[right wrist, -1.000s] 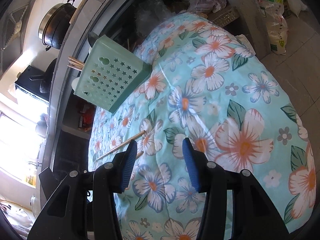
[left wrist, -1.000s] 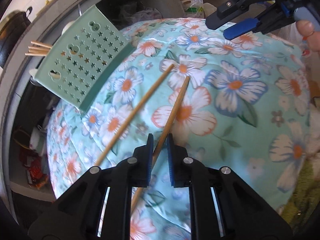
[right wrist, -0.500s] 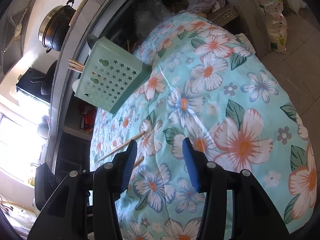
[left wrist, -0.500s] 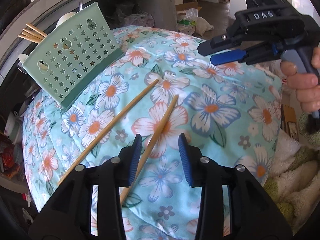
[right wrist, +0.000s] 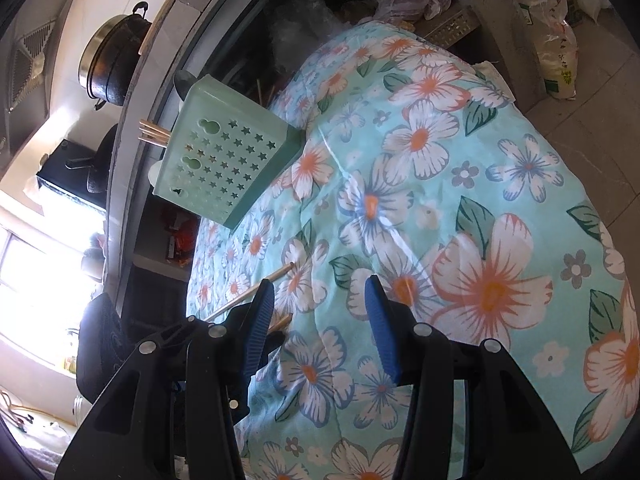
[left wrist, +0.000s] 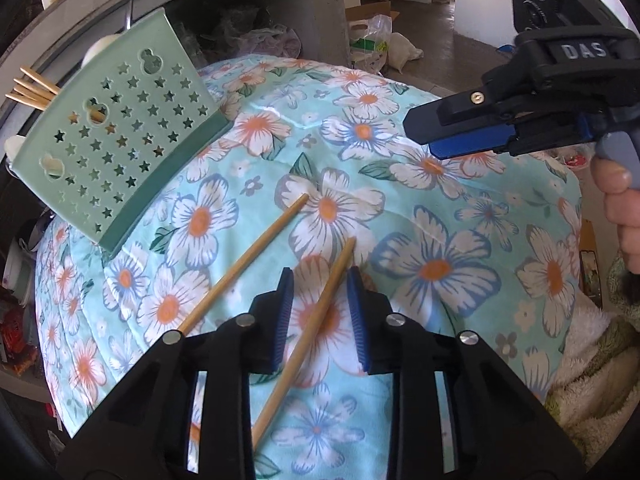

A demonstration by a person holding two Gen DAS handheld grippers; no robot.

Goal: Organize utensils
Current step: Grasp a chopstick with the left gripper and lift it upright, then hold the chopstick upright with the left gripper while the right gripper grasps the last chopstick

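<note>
Left tongs (left wrist: 320, 312) released, straddling the nearer bamboo chopstick (left wrist: 308, 332) on soft floral quilt (left wrist: 460, 240), second chopstick (left wrist: 244, 264) just left, perforated mint-green plastic utensil holder (left wrist: 120, 148) beyond, right tongs (right wrist: 320, 320) released, empty: closing may pinch quilt or roll the stick away.

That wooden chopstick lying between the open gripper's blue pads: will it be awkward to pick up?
Probably a little. The chopstick looks thin, straight and rigid, so it should not bend between the left gripper fingers. It seems light. Being slim and smooth, it may roll or slip aside on the soft flowered quilt, which likely gives underneath.
</note>
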